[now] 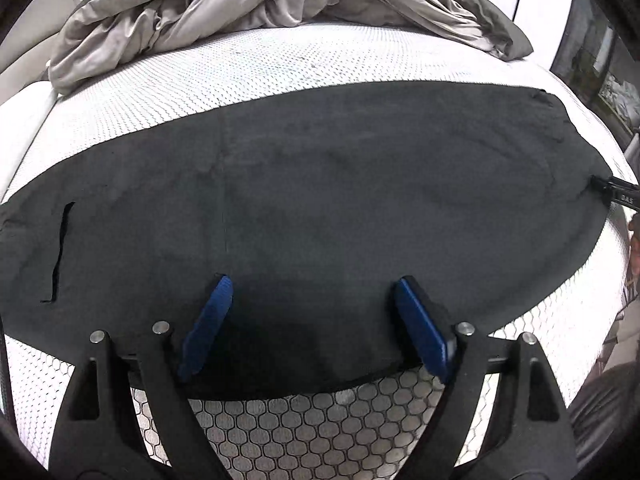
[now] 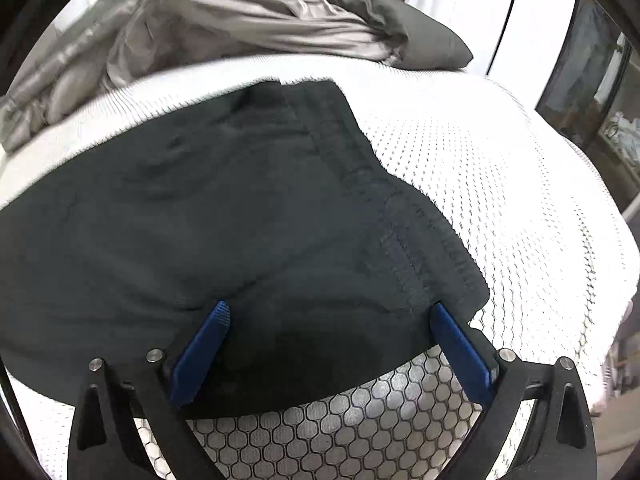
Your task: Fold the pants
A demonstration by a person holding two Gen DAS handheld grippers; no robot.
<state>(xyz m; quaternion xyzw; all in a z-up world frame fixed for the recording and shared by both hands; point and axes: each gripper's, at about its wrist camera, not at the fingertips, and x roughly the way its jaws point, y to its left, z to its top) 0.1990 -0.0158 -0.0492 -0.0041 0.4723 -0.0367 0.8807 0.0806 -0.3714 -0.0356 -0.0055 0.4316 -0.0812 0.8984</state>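
Observation:
Dark grey pants [image 1: 320, 184] lie flat across the white mesh mattress [image 1: 240, 68], with a pocket slit [image 1: 60, 252] near their left end. My left gripper [image 1: 314, 286] hovers over the pants' near edge. It is open, its blue pads [image 1: 212, 320] wide apart, and only flat cloth lies beneath them. In the right wrist view the pants [image 2: 200, 220] end in a stitched elastic waistband [image 2: 404, 232] that runs diagonally. My right gripper [image 2: 330, 308] is open above the near corner by that waistband and grips nothing.
A crumpled grey-beige duvet [image 1: 248, 8] is piled at the far side of the mattress [image 2: 500, 184]. A black gripper part [image 1: 618, 196] shows at the pants' right end. A window and dark furniture [image 2: 600, 80] stand beyond the bed's right edge.

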